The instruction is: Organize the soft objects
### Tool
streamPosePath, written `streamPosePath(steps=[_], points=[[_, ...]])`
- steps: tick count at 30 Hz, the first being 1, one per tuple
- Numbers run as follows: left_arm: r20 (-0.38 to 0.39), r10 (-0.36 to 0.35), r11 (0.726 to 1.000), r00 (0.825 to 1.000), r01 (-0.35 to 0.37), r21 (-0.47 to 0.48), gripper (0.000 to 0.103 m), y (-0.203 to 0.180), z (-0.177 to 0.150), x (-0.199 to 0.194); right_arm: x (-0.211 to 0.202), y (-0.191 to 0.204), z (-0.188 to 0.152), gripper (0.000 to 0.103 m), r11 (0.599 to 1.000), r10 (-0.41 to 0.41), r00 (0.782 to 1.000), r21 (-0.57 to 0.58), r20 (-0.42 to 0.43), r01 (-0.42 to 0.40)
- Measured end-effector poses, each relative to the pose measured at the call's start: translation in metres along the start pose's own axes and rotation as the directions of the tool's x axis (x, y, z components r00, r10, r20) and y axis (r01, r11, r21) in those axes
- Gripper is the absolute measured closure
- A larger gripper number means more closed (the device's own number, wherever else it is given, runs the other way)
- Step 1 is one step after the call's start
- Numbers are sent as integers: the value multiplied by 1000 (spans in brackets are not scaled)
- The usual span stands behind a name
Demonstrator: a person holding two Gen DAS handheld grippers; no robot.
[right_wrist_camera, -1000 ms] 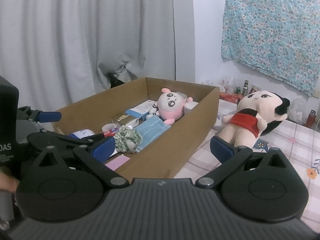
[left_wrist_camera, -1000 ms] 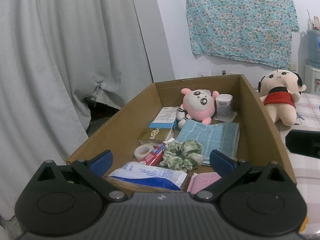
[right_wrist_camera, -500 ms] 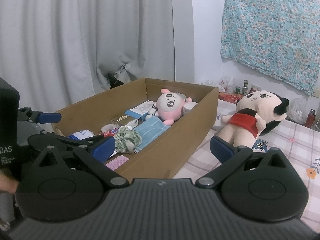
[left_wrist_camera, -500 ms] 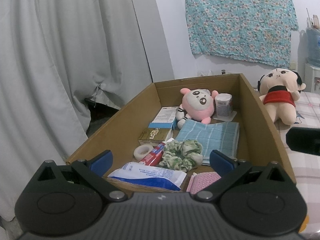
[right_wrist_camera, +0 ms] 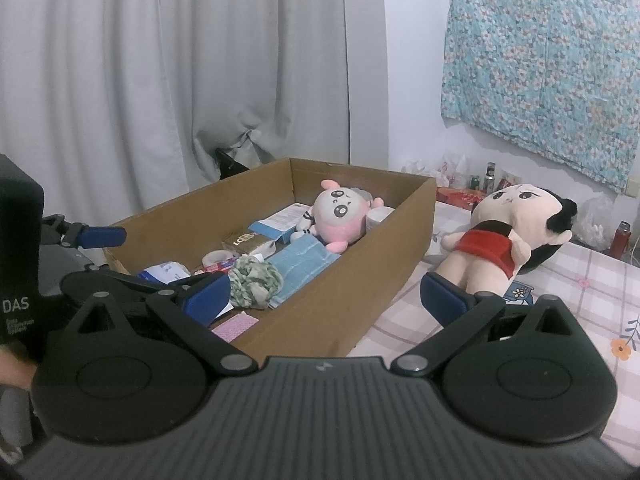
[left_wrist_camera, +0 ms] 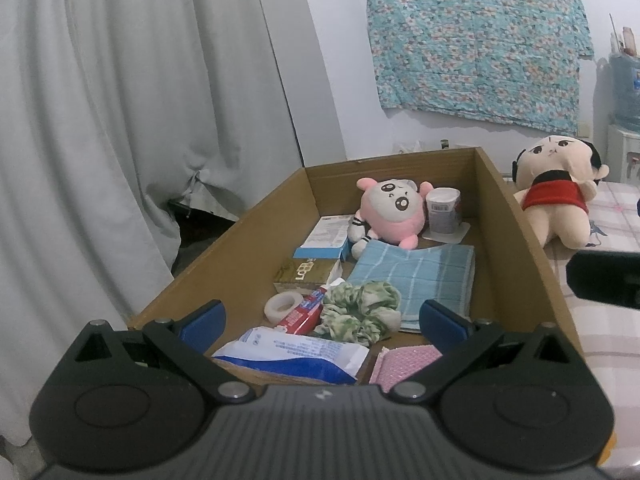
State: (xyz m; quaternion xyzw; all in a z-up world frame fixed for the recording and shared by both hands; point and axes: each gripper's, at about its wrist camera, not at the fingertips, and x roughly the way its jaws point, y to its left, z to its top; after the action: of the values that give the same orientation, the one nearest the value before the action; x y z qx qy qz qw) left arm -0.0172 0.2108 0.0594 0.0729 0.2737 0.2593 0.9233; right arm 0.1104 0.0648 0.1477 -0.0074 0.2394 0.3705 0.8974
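Observation:
A brown cardboard box (left_wrist_camera: pixel 516 236) (right_wrist_camera: pixel 352 280) holds a pink plush (left_wrist_camera: pixel 394 212) (right_wrist_camera: pixel 340 216), a folded blue towel (left_wrist_camera: pixel 416 276) (right_wrist_camera: pixel 300 264), a green scrunchie (left_wrist_camera: pixel 360 312) (right_wrist_camera: pixel 254 280) and a pink sponge cloth (left_wrist_camera: pixel 404 364) (right_wrist_camera: pixel 236 326). Right of the box, a big doll in a red top (left_wrist_camera: pixel 556 204) (right_wrist_camera: pixel 500 236) lies on the checked cloth. My left gripper (left_wrist_camera: pixel 322 320) hovers open at the box's near end, empty. My right gripper (right_wrist_camera: pixel 326 296) stands open above the box's right wall, holding nothing.
Also in the box: a tape roll (left_wrist_camera: pixel 282 304), toothpaste tube (left_wrist_camera: pixel 304 312), white-blue packet (left_wrist_camera: pixel 296 356), small cartons (left_wrist_camera: pixel 328 236) and a cup (left_wrist_camera: pixel 442 210). Grey curtains (left_wrist_camera: pixel 140 120) hang left. Bottles (right_wrist_camera: pixel 486 178) and a red flask (right_wrist_camera: pixel 620 236) stand by the wall.
Both views have shifted only slightly. Nothing was taken hold of or let go, and the objects lie where they were.

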Motion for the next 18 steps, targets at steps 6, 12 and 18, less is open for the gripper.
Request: streamPosePath(steps=[6, 12, 18], points=[[-4, -1, 1000, 1000, 1, -7, 0, 1, 1, 0, 0, 0, 0, 1, 1000, 1, 1000, -1, 0, -1], [-2, -1, 1000, 1000, 1, -6, 0, 1, 1, 0, 0, 0, 0, 1, 1000, 1, 1000, -1, 0, -1], [-3, -1, 1000, 1000, 1, -7, 0, 1, 1, 0, 0, 0, 0, 1, 1000, 1, 1000, -1, 0, -1]])
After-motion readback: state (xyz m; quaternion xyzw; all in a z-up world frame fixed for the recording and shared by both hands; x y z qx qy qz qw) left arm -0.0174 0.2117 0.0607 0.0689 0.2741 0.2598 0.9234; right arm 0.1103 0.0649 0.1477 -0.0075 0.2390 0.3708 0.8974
